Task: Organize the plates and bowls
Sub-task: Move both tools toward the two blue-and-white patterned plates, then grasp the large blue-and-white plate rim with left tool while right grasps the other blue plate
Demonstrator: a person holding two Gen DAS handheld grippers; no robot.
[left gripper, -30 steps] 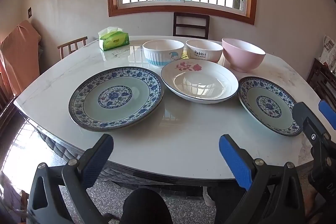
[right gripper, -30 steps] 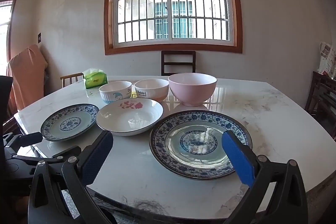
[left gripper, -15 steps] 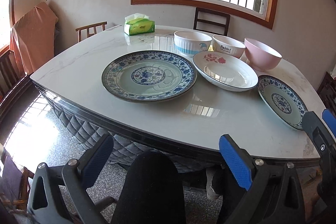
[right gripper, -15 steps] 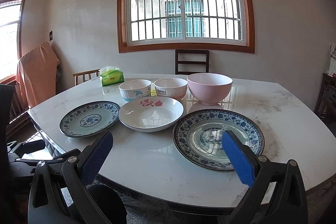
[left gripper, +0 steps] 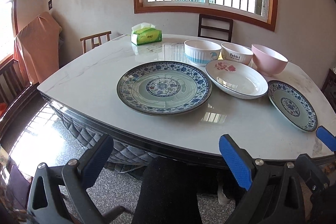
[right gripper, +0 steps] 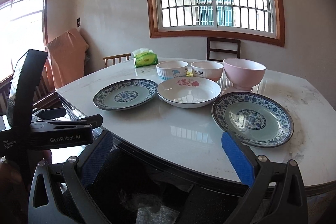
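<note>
Both claws hang released and empty off the near edge of the table (left gripper: 88, 85): the left gripper (left gripper: 168, 159) faces the big blue plate (left gripper: 164, 87), ahead and slightly left, while the right gripper (right gripper: 166, 156) has the small blue plate (right gripper: 252, 119) ahead to its right, so each hand looks nearest its own plate. Between them lies the white plate (right gripper: 189, 92), with three bowls (right gripper: 244, 74) in a row behind. The glossy marble top should let plates slide; window, chairs and tissue box (left gripper: 146, 36) lie beyond.
</note>
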